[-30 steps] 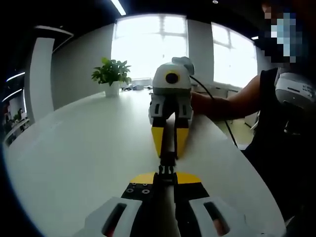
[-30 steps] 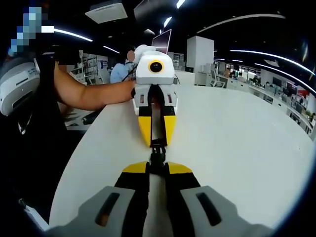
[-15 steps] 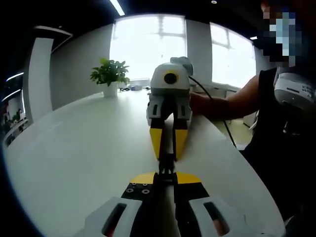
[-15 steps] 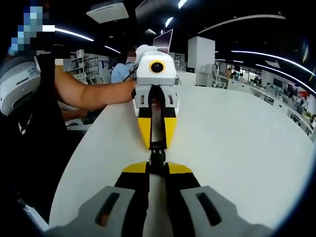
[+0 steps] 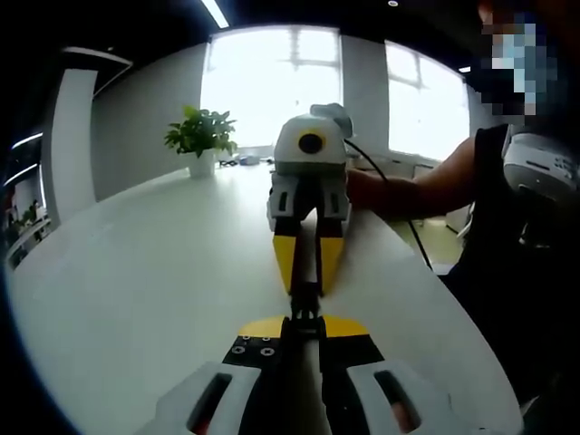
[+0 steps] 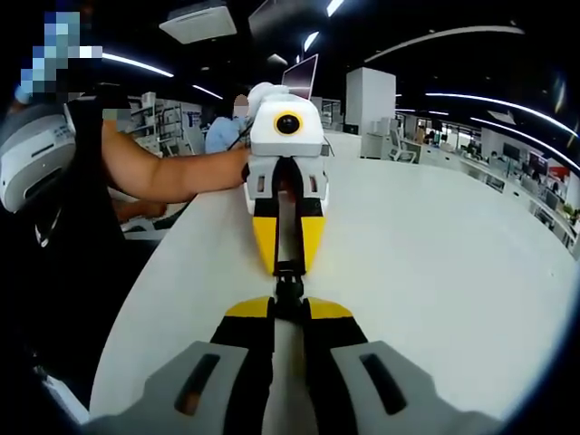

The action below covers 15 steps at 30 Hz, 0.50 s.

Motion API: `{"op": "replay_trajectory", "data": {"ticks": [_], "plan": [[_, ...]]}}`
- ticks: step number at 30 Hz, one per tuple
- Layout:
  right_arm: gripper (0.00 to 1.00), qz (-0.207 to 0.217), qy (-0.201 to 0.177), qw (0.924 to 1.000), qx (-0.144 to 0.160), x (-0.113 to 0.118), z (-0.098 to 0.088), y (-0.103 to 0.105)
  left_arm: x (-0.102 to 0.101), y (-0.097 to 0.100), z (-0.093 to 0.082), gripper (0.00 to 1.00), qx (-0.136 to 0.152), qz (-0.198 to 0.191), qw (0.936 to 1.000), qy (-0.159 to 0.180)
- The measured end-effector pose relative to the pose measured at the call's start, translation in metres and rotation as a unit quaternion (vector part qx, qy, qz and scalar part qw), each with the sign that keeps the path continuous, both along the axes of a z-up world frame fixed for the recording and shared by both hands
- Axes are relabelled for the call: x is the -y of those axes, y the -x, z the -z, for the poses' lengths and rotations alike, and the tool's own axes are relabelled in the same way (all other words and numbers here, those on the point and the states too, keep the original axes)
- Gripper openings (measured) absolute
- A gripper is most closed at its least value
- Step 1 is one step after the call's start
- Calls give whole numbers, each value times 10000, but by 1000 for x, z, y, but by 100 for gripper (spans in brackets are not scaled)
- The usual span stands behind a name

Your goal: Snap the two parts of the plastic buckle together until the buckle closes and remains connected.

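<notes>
Held nose to nose above the white oval counter (image 5: 136,272): left tongs (image 5: 304,324) and right tongs (image 6: 288,308), each pinched tight on the small black plastic buckle (image 5: 305,304) between them.

The black buckle (image 5: 305,304) is mostly hidden between both grippers' jaws; whether it has latched seems unclear.

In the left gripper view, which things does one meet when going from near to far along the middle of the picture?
left gripper → black plastic buckle → right gripper, facing back → person's hand behind it → potted plant at the far end of the white table → bright windows.
</notes>
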State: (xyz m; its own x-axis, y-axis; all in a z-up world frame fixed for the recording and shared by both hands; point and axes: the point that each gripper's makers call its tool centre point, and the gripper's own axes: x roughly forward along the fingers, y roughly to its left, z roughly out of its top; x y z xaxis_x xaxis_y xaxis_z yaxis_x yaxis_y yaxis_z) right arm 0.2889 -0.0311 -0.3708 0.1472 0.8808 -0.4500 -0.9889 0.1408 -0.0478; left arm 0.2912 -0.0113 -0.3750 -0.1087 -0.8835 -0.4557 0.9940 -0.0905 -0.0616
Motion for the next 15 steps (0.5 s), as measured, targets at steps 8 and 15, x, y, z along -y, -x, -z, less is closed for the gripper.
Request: {"op": "replay_trajectory", "data": {"ticks": [8,15], "plan": [[10,-64,8,10000,-18,-3,0,1,3,3,0,10,-16,21,10000,-31],[10,-66,7,10000,10,-3,-1,2,2,2,0,10,3,1,10000,-63]]}}
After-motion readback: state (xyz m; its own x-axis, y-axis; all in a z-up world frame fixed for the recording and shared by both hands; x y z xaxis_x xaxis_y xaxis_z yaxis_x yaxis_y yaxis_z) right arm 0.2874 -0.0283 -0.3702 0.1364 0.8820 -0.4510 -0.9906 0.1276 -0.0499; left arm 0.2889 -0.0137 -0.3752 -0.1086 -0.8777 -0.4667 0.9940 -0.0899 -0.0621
